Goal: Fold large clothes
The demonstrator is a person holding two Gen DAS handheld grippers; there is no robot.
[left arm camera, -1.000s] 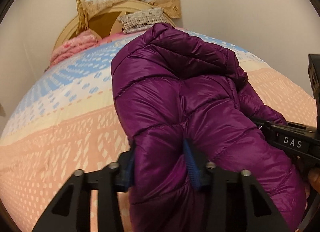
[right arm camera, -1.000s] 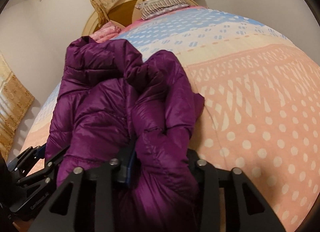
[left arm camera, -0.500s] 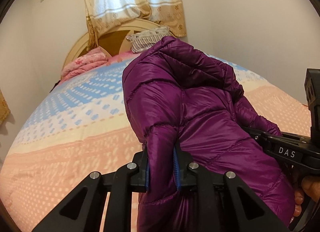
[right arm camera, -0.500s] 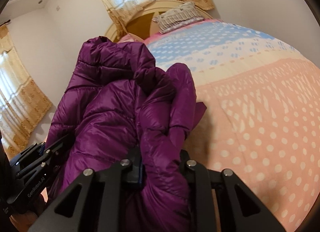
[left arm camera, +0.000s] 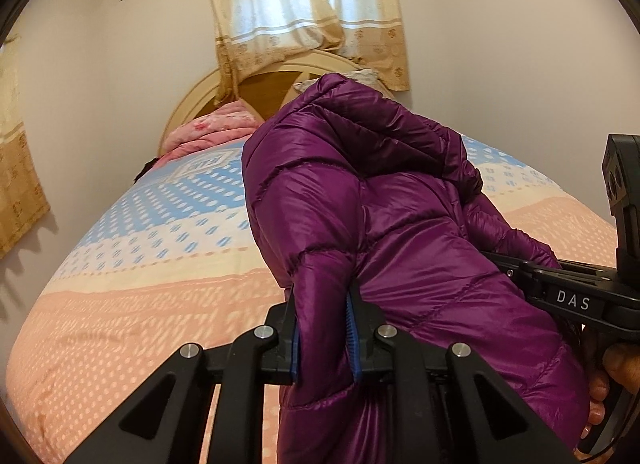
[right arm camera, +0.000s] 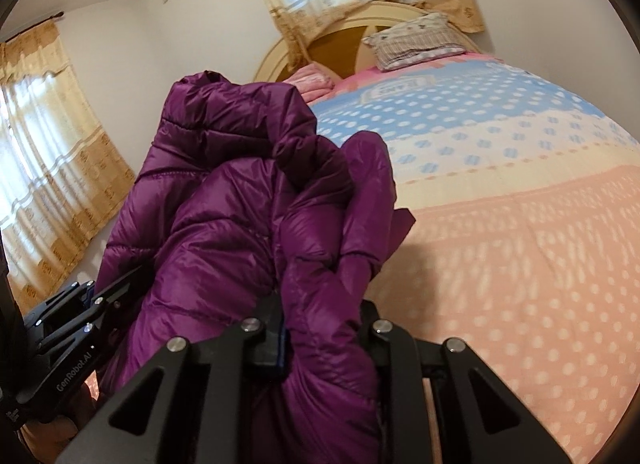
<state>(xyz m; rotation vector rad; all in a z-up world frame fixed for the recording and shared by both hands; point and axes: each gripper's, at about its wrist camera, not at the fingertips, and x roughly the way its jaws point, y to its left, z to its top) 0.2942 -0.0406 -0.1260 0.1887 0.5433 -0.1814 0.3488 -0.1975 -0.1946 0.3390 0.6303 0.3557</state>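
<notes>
A purple quilted puffer jacket point(left arm camera: 392, 232) hangs bunched between both grippers, raised above the bed. My left gripper point(left arm camera: 324, 328) is shut on a fold of the jacket near its lower edge. My right gripper point(right arm camera: 320, 328) is shut on another fold of the same jacket point(right arm camera: 240, 232). The right gripper shows at the right edge of the left wrist view point(left arm camera: 572, 296), and the left gripper at the lower left of the right wrist view point(right arm camera: 68, 328). The jacket's lower part is hidden behind the gripper bodies.
The bed point(left arm camera: 140, 284) has a peach, cream and blue dotted cover point(right arm camera: 520, 244). A pink folded blanket point(left arm camera: 208, 132) and a patterned pillow point(right arm camera: 416, 40) lie by the curved headboard point(left arm camera: 192, 104). Curtains point(left arm camera: 304, 12) hang behind; white walls stand on both sides.
Both grippers have lifted the jacket higher and tilted upward; more wall and curtain show. The left jaws closed tighter on the fabric.
</notes>
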